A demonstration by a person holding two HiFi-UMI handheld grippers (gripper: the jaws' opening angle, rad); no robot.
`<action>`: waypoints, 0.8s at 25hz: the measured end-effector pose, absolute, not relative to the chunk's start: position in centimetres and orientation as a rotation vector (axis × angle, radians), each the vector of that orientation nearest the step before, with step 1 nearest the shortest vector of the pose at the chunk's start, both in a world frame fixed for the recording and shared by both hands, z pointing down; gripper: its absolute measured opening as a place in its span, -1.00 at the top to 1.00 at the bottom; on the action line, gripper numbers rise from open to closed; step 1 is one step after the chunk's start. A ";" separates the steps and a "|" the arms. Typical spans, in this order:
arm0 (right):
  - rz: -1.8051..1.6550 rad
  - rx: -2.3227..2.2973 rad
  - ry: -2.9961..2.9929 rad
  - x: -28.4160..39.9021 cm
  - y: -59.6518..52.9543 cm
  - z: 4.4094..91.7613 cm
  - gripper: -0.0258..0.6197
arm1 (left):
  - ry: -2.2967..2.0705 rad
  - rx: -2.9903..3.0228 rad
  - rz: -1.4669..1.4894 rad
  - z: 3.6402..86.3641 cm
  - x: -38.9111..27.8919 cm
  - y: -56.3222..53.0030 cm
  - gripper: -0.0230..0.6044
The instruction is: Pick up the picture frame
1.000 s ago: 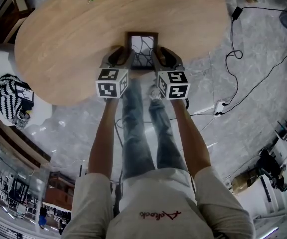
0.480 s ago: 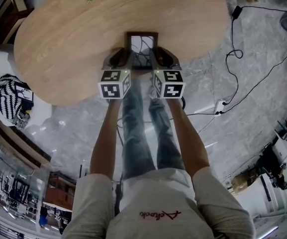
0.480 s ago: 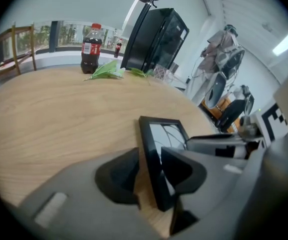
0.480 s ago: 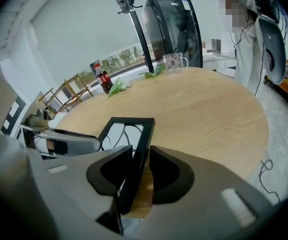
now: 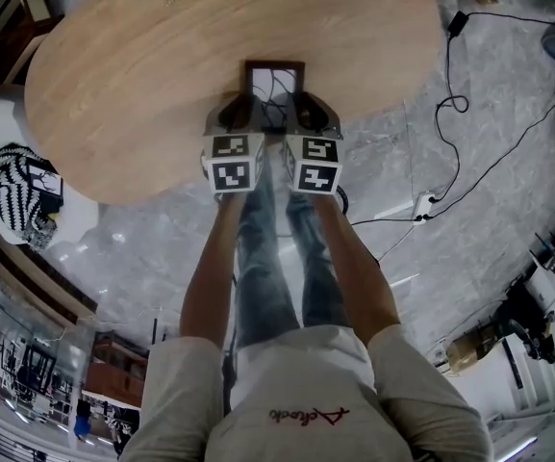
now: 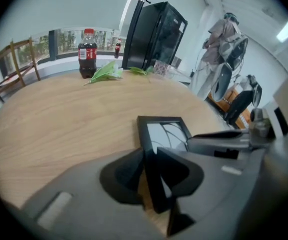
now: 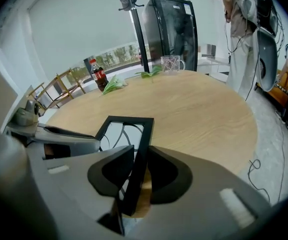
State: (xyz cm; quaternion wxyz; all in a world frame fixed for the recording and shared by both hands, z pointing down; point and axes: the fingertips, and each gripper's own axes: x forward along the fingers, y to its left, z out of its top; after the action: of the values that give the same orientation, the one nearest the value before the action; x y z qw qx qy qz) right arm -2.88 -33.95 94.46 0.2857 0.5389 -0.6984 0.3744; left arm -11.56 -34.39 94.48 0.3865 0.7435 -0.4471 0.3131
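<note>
At the table's near edge lies the frame, flat, glass up, its lower end just over the rim; the left gripper straddles its left rail and the right gripper its right rail; both sets of jaws have just been closing, and each gripper view shows a dark rail caught between the pads, the pads seemingly pressed on it at a narrow-to-middling width, so both look to be holding the frame

To do the lift well, I judge that both grips should be firm before anything rises, since each bites only a thin rail near the frame's lower end; the two hands should come up together and level, for if one leads the frame may twist or slip out of the other; a slow start seems wise, with the far end free to tip down; squeezing too hard might strain the glass

Both forearms reach forward side by side, nearly parallel; the grippers slant steeply down toward the table, their marker cubes close together, almost touching, right above the table's rim
</note>
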 end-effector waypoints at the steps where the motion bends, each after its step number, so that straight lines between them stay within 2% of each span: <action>1: 1.004 1.441 -1.856 -2.8 -33.9 94.5 0.64 | -1.146 1.889 0.795 94.4 -11.5 -34.4 0.65; 20: 1.051 1.453 -1.850 -2.4 -34.2 93.4 0.70 | -1.132 1.885 0.723 93.5 -11.3 -34.5 0.70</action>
State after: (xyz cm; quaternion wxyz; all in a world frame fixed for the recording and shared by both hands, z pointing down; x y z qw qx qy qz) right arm -2.35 -34.24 93.38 0.2786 0.5416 -0.6896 0.3919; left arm -11.30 -34.49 93.46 0.4018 0.7456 -0.4480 0.2861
